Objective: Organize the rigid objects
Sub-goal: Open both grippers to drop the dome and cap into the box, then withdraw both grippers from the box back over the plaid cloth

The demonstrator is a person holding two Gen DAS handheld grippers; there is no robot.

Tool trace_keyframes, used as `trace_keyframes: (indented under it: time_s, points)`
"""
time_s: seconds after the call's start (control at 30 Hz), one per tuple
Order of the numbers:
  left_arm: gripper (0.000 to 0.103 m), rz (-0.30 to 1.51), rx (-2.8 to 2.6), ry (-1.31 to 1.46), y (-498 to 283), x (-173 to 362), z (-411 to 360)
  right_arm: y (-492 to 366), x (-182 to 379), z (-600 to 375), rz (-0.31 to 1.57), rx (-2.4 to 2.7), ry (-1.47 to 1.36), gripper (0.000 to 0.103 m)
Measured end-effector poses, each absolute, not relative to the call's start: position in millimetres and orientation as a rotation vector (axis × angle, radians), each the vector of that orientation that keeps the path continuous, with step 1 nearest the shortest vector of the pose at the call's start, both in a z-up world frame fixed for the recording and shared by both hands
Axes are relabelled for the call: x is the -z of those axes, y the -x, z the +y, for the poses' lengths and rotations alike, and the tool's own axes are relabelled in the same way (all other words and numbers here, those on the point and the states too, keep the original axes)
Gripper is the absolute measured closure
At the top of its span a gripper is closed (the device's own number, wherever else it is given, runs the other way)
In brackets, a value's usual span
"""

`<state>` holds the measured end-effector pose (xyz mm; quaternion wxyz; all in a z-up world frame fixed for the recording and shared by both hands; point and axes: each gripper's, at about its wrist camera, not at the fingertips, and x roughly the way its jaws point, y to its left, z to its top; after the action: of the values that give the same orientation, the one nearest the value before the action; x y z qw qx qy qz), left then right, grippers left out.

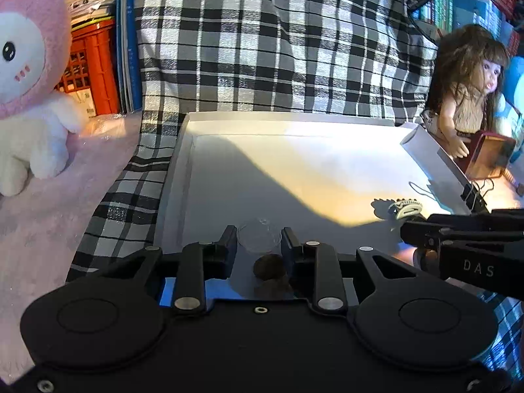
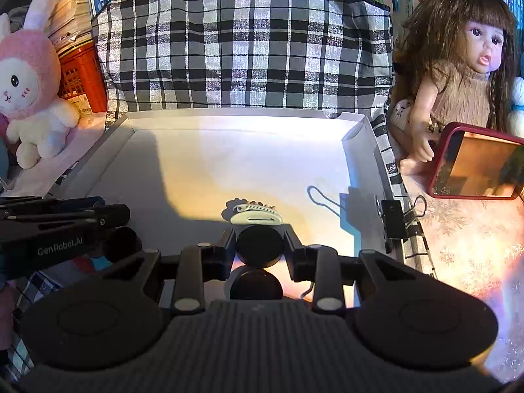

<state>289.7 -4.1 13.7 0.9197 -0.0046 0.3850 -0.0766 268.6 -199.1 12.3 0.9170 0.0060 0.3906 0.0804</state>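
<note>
Plastic, clear and round, the small transparent cup (image 1: 259, 239) sits between the fingers of the left hand-held gripper (image 1: 258, 245), which is closed narrowly on its sides; a dark brown lump (image 1: 269, 267) lies just behind it. The right hand-held gripper (image 2: 260, 245) clamps a round black disc-shaped cap (image 2: 260, 246) between its fingers, with a second dark round piece (image 2: 256, 285) directly below it (what that piece is cannot be told). Just ahead of the right fingertips lies one cream-white toothed hair clip (image 2: 255, 215), on the floor of the shallow white cardboard tray (image 2: 229, 118) near its front edge; in the left view the same clip (image 1: 405, 208) shows toward the tray's right side, close to the right tool. One black binder clip (image 2: 394, 219) grips the tray's right wall. The tray rests on a black-and-white checked cloth (image 2: 242, 32). Beside it: one pink-and-white plush rabbit (image 2: 29, 75) off the left edge, one long-haired brown doll (image 2: 465, 65) off the right, and one red-framed mirror (image 2: 478, 163) at the doll's hand.
</note>
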Motion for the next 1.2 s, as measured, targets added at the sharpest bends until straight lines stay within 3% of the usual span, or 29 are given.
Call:
trace_keyframes:
  time_s: [0.27,0.37,0.7,0.83,1.2]
  points:
    - [0.074,0.768,0.150,0.020,-287,-14,-5,-269,-13,-196,0.788,-0.159,-0.011,0.062]
    - [0.065,0.755,0.143,0.011,-282,-17,-4,-267,-14,-197,0.779,-0.163,-0.039,0.050]
    - [0.046,0.678,0.165,0.022,-243,-43,-2,-233,-35,-203,0.692,-0.201,-0.056,0.036]
    - [0.040,0.649,0.182,0.002,-221,-53,-7,-211,-41,-206,0.643,-0.219,-0.019,0.028]
    - [0.033,0.585,0.276,-0.089,-153,-65,-30,-157,-45,-225,0.574,-0.257,0.029,0.018]
